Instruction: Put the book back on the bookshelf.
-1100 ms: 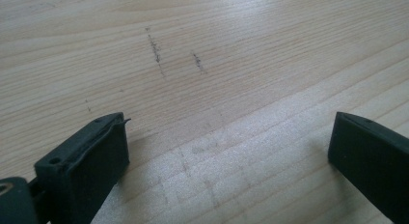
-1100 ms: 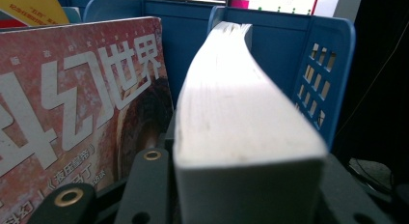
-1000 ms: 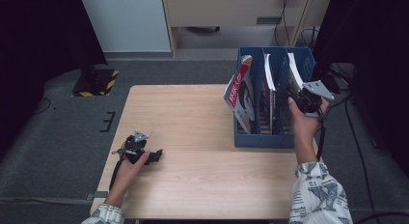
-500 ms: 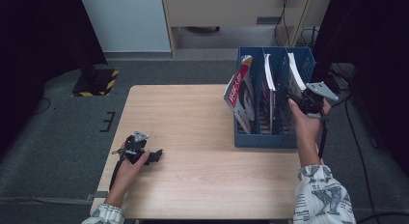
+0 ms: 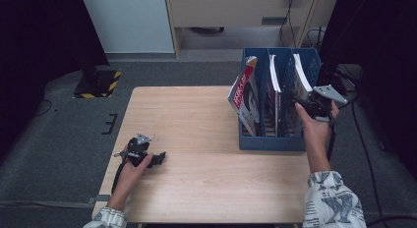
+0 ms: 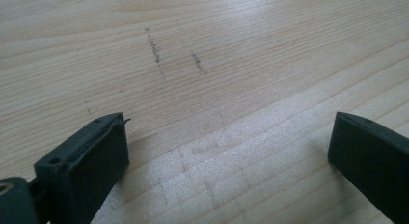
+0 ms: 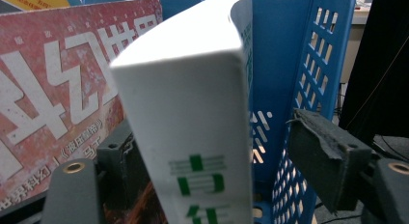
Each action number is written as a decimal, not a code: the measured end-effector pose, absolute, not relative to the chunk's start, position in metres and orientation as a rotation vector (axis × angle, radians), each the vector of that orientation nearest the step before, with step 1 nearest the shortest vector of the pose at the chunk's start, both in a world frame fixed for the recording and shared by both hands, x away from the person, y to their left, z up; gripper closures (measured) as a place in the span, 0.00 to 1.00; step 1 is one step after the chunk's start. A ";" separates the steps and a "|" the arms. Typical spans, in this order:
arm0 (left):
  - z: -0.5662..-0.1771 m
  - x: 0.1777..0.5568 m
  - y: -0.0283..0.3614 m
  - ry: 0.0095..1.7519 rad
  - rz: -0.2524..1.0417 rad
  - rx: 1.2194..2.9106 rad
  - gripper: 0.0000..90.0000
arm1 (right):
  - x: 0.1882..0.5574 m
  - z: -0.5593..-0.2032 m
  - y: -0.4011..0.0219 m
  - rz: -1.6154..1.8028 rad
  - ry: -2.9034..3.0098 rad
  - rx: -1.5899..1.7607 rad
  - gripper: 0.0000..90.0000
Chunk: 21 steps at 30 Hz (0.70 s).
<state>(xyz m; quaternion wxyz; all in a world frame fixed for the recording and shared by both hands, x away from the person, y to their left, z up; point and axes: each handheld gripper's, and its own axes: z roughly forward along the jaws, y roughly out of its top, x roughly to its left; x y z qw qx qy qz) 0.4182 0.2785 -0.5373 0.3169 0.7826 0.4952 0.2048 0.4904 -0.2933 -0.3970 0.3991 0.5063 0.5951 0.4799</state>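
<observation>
On the near left of the pale wooden worktop (image 5: 206, 154), the left gripper (image 5: 156, 160) rests in the person's left hand with its jaws spread wide over bare wood, holding nothing; the left gripper view shows only scuffed grain between them.

Farther right, at the far right edge of the worktop, stands the blue plastic three-slot file rack (image 5: 268, 139). Its left slot holds a red-covered magazine with white lettering (image 5: 242, 93) that leans leftward out of the top; the middle slot holds another thin volume, too edge-on to describe.

In the right slot stands the white-spined book with green characters (image 7: 193, 137), upright and leaning slightly. The right gripper (image 5: 301, 104) sits at this book's near edge. Its jaws have just been opening, and in the right gripper view the spine stands between them: the left jaw lies close against the book, while the right jaw stands clear, with a gap showing the rack's perforated wall (image 7: 308, 64) behind it. The pads no longer seem to press, so the book looks released.

The step in hand appears to be letting go after slotting the book. Next, the right gripper would need to draw back toward the person, straight along the spine, without dragging the book out or tipping it.
</observation>
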 end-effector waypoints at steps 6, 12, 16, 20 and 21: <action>-0.537 0.418 0.278 1.304 0.539 2.060 0.00 | 0.487 -0.398 -0.295 1.210 1.516 1.292 0.24; -0.537 0.418 0.278 1.303 0.540 2.060 0.00 | 0.482 -0.399 -0.297 1.207 1.520 1.290 0.22; -0.537 0.418 0.278 1.303 0.540 2.060 0.00 | 0.478 -0.399 -0.299 1.187 1.516 1.289 0.22; -0.537 0.418 0.278 1.303 0.540 2.060 0.00 | 0.475 -0.399 -0.302 1.187 1.517 1.292 0.21; -0.537 0.418 0.278 1.303 0.540 2.060 0.00 | 0.474 -0.399 -0.302 1.186 1.519 1.292 0.21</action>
